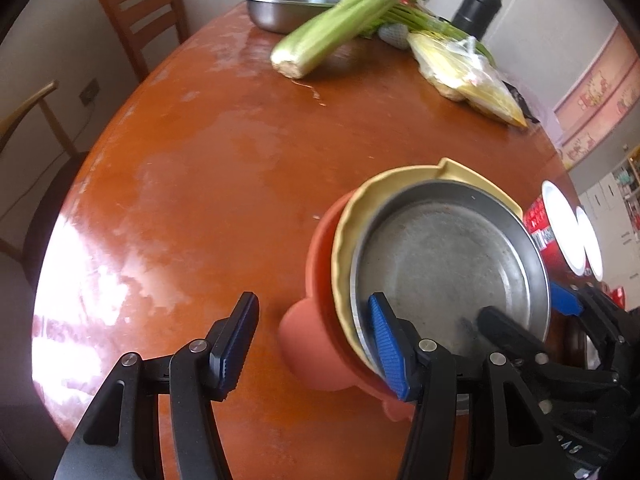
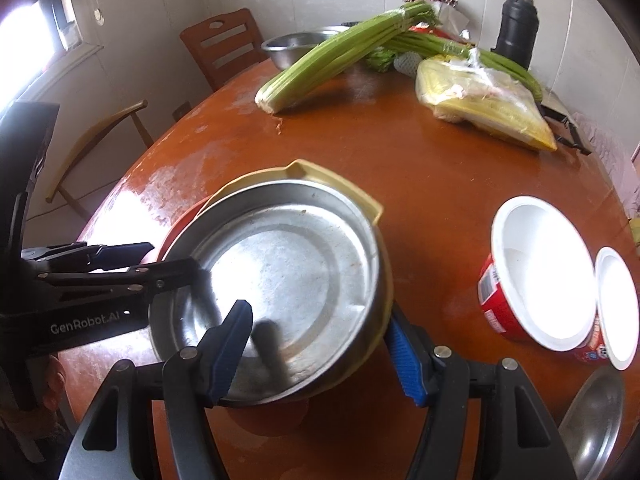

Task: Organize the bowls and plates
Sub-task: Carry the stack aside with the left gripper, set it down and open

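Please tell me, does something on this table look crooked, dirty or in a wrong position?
Yes. The stack is uneven: the metal plate sits off-centre in the yellow dish, which lies shifted on the orange plate. The metal plate also looks stained. The two red cups lie tipped on their sides.

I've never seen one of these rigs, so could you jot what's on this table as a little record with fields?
Stack: metal plate in yellow dish, on orange dish
Left gripper: open, one finger inside the plate
Right gripper: open, straddling the stack's near rim
Red cups: two, white inside, right of the stack
Far side: celery, steel bowl, black flask
Surface: round wooden table
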Demonstrator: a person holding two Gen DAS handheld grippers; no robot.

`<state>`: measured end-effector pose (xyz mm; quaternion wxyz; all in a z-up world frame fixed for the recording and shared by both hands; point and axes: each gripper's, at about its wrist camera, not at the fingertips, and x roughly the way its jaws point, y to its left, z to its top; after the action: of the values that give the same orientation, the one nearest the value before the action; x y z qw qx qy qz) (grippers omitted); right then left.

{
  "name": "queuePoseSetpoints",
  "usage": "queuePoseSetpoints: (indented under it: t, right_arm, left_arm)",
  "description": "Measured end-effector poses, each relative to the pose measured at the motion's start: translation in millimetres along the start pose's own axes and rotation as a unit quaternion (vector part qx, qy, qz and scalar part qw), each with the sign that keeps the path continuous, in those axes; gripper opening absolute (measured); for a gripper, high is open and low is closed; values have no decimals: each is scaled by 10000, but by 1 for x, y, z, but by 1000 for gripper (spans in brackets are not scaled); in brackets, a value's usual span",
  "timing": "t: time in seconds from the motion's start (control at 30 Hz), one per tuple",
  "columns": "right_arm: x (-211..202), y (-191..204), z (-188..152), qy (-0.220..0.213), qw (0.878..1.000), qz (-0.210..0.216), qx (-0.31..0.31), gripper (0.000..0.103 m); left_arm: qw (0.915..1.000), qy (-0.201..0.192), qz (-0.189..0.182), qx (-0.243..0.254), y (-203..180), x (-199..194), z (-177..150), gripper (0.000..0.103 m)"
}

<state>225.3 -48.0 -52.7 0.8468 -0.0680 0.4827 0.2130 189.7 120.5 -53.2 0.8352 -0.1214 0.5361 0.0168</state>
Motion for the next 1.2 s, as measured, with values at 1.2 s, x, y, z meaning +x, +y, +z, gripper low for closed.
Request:
queuePoseSetpoints:
  t: [1.2]
  right_arm:
    - [-103, -94, -41, -1015, 9919, -87, 757, 65]
  left_arm:
    - [9905, -952, -65, 991, -137, -75, -22, 58]
